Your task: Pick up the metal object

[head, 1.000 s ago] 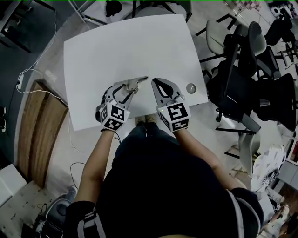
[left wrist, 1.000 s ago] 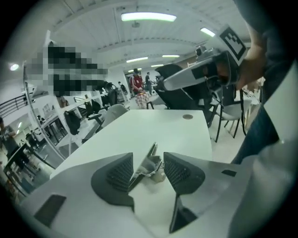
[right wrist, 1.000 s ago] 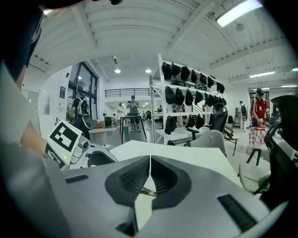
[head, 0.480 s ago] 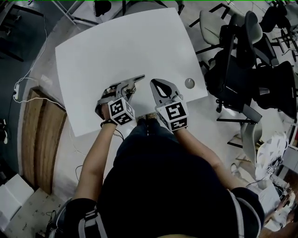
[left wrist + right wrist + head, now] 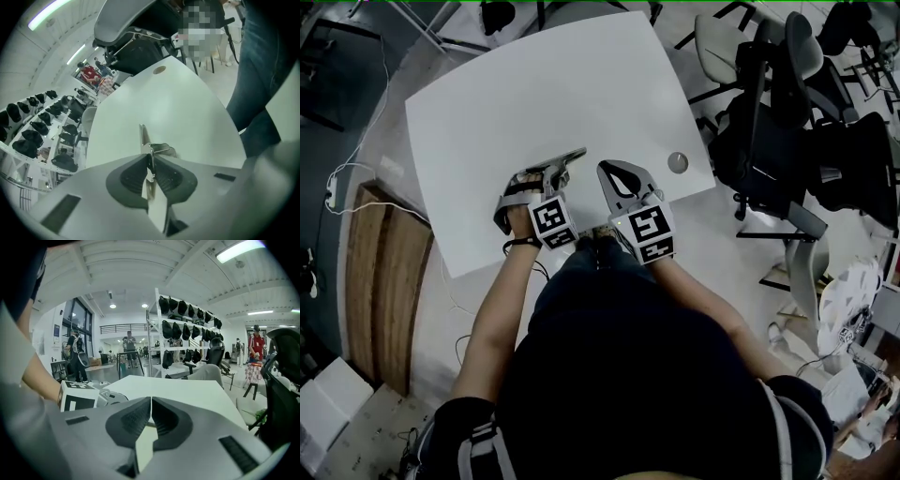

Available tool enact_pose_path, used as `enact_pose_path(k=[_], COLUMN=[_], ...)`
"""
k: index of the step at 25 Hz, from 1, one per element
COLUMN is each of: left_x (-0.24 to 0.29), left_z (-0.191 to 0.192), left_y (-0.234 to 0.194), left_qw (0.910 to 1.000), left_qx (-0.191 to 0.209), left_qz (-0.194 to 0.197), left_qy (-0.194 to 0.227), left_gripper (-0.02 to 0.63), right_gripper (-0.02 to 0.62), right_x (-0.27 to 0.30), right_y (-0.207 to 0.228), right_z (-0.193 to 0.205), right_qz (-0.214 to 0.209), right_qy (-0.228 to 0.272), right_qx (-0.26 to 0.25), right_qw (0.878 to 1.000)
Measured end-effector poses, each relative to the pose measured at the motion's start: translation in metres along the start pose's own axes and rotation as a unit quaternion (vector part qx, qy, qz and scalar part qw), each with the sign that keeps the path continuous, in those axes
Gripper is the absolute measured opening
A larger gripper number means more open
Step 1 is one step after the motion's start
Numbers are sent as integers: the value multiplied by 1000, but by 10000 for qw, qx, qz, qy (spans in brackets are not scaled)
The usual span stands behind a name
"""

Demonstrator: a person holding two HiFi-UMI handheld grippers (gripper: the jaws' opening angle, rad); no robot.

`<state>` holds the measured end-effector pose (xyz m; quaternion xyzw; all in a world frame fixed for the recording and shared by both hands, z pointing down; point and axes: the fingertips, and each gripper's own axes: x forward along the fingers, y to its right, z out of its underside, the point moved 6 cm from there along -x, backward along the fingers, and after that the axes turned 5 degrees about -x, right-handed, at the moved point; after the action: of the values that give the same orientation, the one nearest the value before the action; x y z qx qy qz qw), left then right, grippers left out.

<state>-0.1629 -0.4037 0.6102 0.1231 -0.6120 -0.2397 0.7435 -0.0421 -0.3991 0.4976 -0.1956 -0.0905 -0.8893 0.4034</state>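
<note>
The metal object [image 5: 570,156] is a thin, flat, shiny piece at the near middle of the white table [image 5: 534,84]. In the left gripper view the metal object [image 5: 143,137] stands on edge between the dark pads and sticks out past them. My left gripper [image 5: 551,174] is closing its jaws, and its pads [image 5: 164,174] press on the metal from both sides. My right gripper [image 5: 614,172] rests just to the right of it, apart from the metal. Its jaws are shut with nothing between them [image 5: 150,405].
A round grey grommet [image 5: 678,162] sits in the table near its right edge. Black and grey office chairs [image 5: 787,103] crowd the floor to the right. A wooden panel [image 5: 380,272] and cables lie on the floor to the left.
My left gripper has rolled, so its marker cube now faces up, and its jaws have come together on the metal object. The right gripper has stayed in place.
</note>
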Motion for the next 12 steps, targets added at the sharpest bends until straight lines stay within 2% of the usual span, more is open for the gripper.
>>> enact_pose_path(k=[2,6,12], left_x=[-3,-10,-49], left_z=[0,5,-4], left_y=[-5,-12,-35], left_qw=[9999,9998,9929], left_qx=[20,-3,-422], left_qz=[-103,-194,-928], left_qy=[11,50,609], left_gripper=[31,26,25], right_gripper=[28,28,28], right_x=[-1,-5,-10], right_y=[1,0,3], right_z=[-1,-6,-19], right_qz=[-10,-8,37], right_qy=[33,108,299], right_qx=[-13,-56,-155], right_qw=[10000,9999,9994])
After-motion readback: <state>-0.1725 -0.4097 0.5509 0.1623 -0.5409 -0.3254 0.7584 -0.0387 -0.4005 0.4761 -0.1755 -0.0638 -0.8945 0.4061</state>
